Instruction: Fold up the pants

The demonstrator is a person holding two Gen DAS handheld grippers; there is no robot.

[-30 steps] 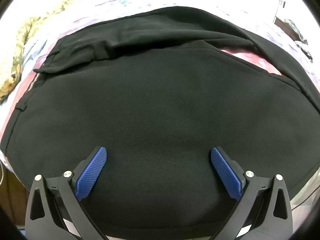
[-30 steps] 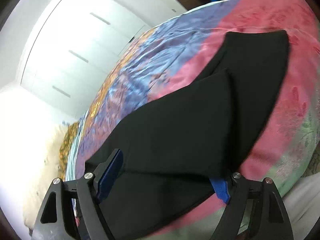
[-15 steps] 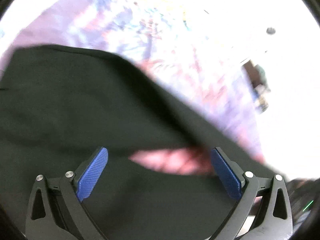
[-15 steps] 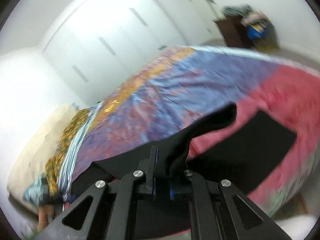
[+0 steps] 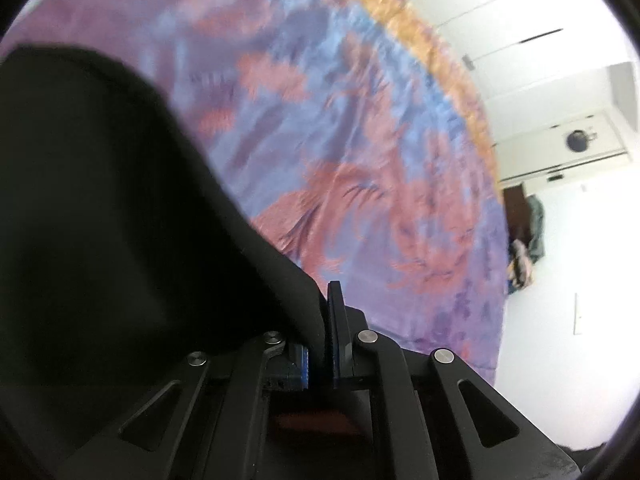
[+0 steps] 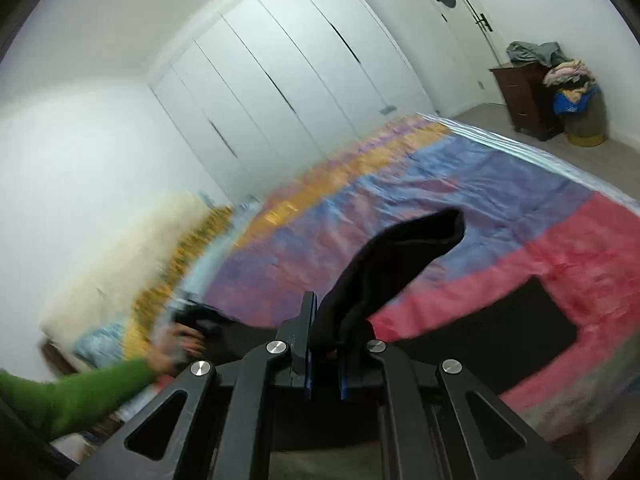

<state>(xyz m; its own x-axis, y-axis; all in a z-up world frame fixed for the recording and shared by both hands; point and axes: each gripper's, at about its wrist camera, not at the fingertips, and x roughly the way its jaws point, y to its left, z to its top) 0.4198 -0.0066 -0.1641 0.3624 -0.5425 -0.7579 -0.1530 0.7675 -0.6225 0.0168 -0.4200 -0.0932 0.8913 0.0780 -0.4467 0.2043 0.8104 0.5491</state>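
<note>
Currently I have both claws clamped on the black pants (image 6: 400,264), with the cloth lifted off the patterned bedspread (image 6: 460,184) for a fold. To do this step well I should carry the two pinched points at the same height and the same pace, keep the fabric taut between them so no slack bunches under the fold, and lay the raised edge squarely over the part that rests on the bed before letting go. I should lower flat, not drop, since soft knit like this would probably crease where it lands. The right claw (image 6: 324,360) is closed down on a thick bunch of fabric; the blue pads (image 6: 307,368) press it from both sides and a loose tongue of cloth stands up and curls over past the tips. Another flat stretch of the pants (image 6: 520,320) lies on the red part of the bedspread beyond that claw. The left claw (image 5: 320,344) is likewise closed, pinching an edge of the pants (image 5: 100,220), which drape away to the left and fill that side of its view. In the right wrist view a hand (image 6: 176,344) in a green sleeve (image 6: 72,396) reaches toward the far side of the garment; that area is blurred, so I cannot say exactly where along the garment the left grip sits.
</note>
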